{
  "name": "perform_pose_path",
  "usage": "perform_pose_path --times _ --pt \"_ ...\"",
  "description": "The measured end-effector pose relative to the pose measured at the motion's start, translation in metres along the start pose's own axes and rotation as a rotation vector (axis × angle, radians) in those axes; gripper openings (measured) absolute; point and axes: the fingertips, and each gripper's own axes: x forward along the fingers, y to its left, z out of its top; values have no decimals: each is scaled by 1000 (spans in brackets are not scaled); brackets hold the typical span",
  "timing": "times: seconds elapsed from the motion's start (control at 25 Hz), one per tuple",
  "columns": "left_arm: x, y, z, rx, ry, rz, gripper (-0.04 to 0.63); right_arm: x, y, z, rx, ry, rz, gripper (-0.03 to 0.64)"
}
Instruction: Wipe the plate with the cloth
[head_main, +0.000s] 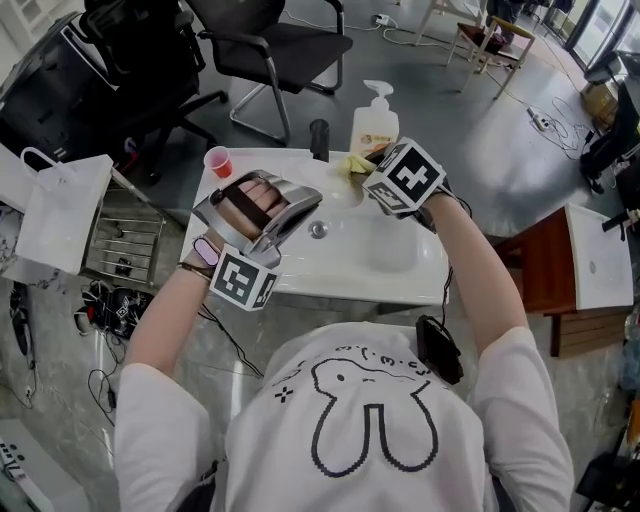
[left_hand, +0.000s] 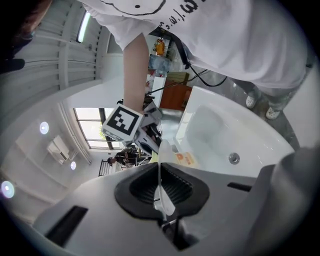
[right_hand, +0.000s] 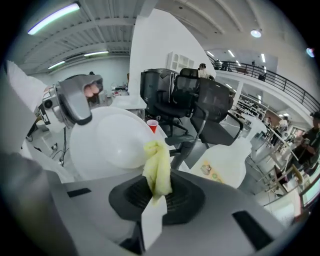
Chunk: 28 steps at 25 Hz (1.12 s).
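The left gripper (left_hand: 161, 194) is clamped on the rim of the plate (right_hand: 115, 137) (seen edge-on between its jaws). The right gripper (right_hand: 156, 192) pinches the yellow cloth (right_hand: 158, 170), which seems to touch the plate just ahead.

floor: grey glossy floor (head_main: 430, 100), cables (head_main: 545, 120) lying at top right | furniture: black office chairs (head_main: 280, 45) beyond the far edge of the white washbasin (head_main: 390, 250); wooden chair (head_main: 495, 40) far behind; brown wooden table (head_main: 530, 275) beside its right edge | light: ceiling tube lamps (right_hand: 52, 17) lit; bright window (left_hand: 90, 127) | upper level: dark railing (right_hand: 272, 75)
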Motion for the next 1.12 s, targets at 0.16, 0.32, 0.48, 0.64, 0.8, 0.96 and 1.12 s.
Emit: perform_pose_path --times 0.16,0.32,0.48,0.64,0.8,0.96,1.12 --pt "-1 1 7 11 -8 5 21 11 -11 0 63 -11 9 48" --pt "-1 -4 6 -6 -9 -4 20 1 -15 5 86 -44 -4 48" --pt "1 -8 4 -7 -11 -16 20 -33 -5 29 72 -127 9 48" --pt "4 -5 5 -3 -16 -14 20 -54 27 43 18 -183 96 48" --pt "4 0 7 7 -23 -8 20 -56 57 42 -35 -173 176 48" --pt "4 -2 12 32 -36 -20 21 -53 63 38 -56 -148 184 48" --pt "0 1 16 39 -45 -12 21 -45 48 27 -41 -93 128 48"
